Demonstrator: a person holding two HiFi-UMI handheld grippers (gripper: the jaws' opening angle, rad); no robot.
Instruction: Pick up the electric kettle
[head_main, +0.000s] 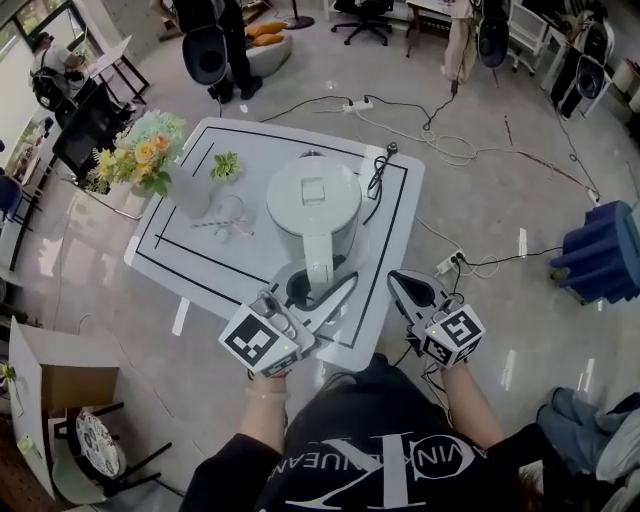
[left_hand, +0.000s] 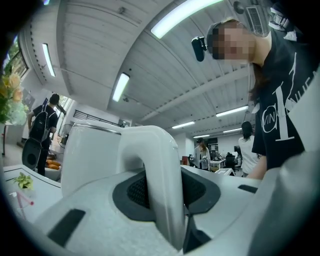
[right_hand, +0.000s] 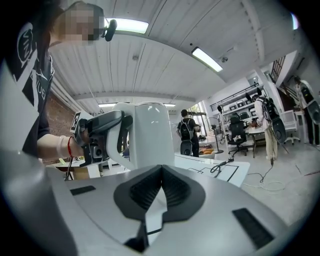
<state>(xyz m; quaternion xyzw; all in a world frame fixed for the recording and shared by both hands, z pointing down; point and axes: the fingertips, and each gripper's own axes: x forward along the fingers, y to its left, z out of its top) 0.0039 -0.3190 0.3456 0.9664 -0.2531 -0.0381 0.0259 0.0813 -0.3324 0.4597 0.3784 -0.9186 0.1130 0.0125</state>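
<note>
**A:** Two grippers show along the bottom of the head view. What does the left gripper (head_main: 316, 291) have?

**B:** The kettle (head_main: 313, 200), by its handle (head_main: 319, 262). In the left gripper view the white handle stands upright between the jaws, and the dark pads (left_hand: 136, 191) press on it from both sides (partly closed, only as far as the handle allows).

**A:** And the right gripper (head_main: 401, 283)?

**B:** Empty. Its own view shows the jaws closed together, with the pads meeting at their tips and nothing between them. In the head view it sits lower right of the kettle and clear of it, over the near edge of the table (head_main: 180, 245).

**A:** Where is the kettle in the frame?

**B:** It is in the middle of the head view, over the white table, upright with its lid facing up. Its handle points down the frame towards the person. In the right gripper view it stands left of centre, with the left gripper clamped on the handle at its left side. I cannot tell whether its base rests on the table, because the body and the grippers hide it.

**A:** Anything else on the table?

**B:** Flowers (head_main: 135, 152) stand at its upper-left corner, well apart from the kettle. A black cable (head_main: 378, 172) lies just right of the kettle, towards the top edge.
</note>
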